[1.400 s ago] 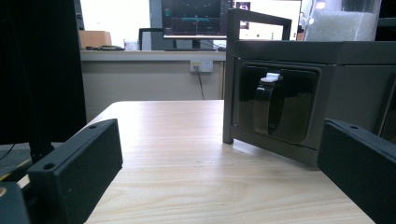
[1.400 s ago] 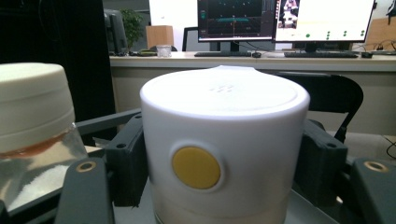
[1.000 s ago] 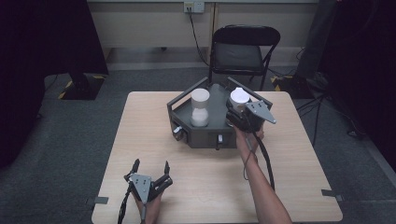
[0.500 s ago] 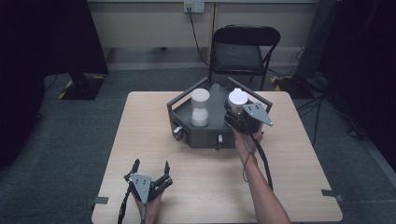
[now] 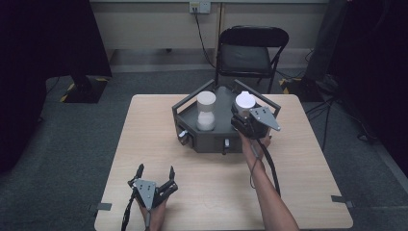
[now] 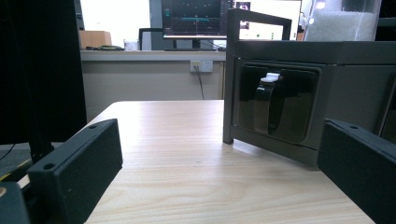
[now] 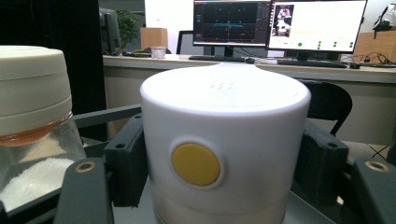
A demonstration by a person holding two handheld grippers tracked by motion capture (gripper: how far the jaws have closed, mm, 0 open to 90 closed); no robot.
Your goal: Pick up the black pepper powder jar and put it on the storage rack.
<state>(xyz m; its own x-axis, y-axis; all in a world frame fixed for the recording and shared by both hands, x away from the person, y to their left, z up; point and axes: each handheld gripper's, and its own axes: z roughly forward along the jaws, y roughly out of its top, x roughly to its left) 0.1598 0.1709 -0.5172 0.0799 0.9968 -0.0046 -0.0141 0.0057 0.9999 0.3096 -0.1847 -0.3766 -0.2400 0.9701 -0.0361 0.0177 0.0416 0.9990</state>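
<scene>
A white canister [image 5: 244, 101] with a yellow round button [image 7: 195, 164] stands in the right side of a dark grey rack [image 5: 208, 142] on the wooden table [image 5: 144, 134]. My right gripper [image 5: 242, 117] is shut on the white canister [image 7: 224, 116], one pad on each flank. Its jaws have just been opening a little, with the canister still between them. A clear jar [image 5: 206, 111] with a cream lid and white grains stands in the rack to its left. My left gripper [image 5: 156, 171] rests open near the table's front edge, with nothing in it and facing the rack's front latch [image 6: 268, 107].
A black folding chair [image 5: 250, 53] stands behind the table. The rack's raised frame bars [image 5: 185, 102] surround both containers. Bare tabletop lies between the left gripper [image 6: 217, 182] and the rack [image 6: 350, 93]. Monitors [image 7: 275, 23] sit on a desk far behind.
</scene>
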